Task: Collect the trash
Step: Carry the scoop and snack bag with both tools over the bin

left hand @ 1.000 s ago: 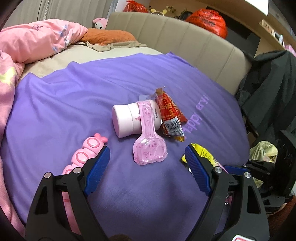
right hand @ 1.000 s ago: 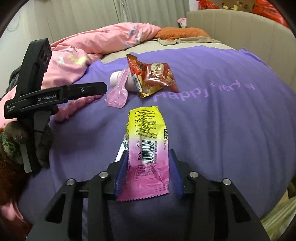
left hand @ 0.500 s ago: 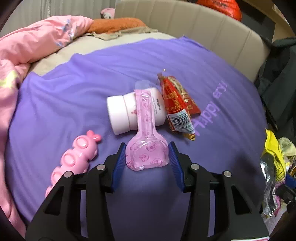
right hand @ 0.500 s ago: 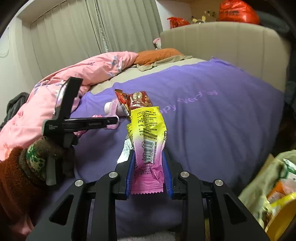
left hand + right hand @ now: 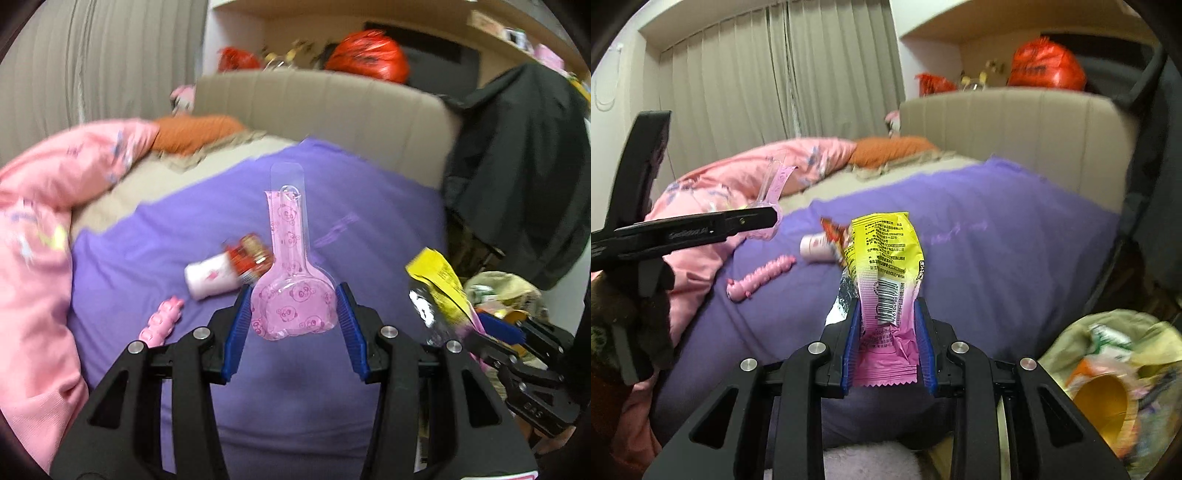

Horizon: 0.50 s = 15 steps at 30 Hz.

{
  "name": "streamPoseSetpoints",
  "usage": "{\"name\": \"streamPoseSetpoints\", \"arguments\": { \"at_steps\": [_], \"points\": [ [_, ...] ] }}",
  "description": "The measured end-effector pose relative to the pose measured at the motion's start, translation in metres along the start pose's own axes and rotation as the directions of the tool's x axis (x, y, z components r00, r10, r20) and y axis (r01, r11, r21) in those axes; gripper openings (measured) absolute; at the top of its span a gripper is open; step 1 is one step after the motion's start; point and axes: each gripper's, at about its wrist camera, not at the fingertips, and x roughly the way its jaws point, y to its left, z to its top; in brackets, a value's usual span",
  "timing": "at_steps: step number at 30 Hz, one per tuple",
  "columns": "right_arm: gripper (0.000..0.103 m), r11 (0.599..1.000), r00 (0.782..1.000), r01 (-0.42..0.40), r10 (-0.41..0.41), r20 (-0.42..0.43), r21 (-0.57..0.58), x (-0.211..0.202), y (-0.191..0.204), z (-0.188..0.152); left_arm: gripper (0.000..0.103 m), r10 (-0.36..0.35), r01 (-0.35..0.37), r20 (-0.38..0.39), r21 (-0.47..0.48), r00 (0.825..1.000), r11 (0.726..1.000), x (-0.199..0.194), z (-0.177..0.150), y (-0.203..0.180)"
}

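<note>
while the left gripper pinches the wide end of a pink blister pack between its blue pads, the pack stands clear of the bed, its narrow clear handle pointing to 12 o'clock. the right gripper is pressed on the pink lower end of a yellow-and-pink snack wrapper, whose yellow top rises toward 12 o'clock and curls over; a barcode faces the camera. in the left wrist view the same wrapper shows at 3 o'clock, held off the bed's edge. on the purple blanket, at 10 o'clock from the left pads, lie a white-and-pink bottle on its side and a red snack packet touching its far end. a pink beaded toy lies at 9 o'clock, near a pink quilt. in the right wrist view, at 4 o'clock, an open trash bag holds mixed packaging, blurred. a beige headboard stands at 1 o'clock.
</note>
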Motion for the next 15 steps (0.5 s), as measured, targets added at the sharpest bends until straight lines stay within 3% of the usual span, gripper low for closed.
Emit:
{"name": "streamPoseSetpoints", "arguments": {
  "at_steps": [9, 15],
  "points": [
    [0.028, 0.993, 0.983, 0.114, -0.118, 0.141, 0.033, -0.087, -0.035, 0.003, 0.044, -0.090, 0.085, 0.047, 0.097, 0.995, 0.992, -0.044, 0.001, -0.081],
    [0.028, 0.979, 0.958, 0.203, -0.203, 0.202, 0.025, -0.139, -0.053, -0.002, 0.044, -0.207, 0.202, 0.033, 0.117, 0.978, 0.972, -0.059, -0.004, -0.123]
  ]
}}
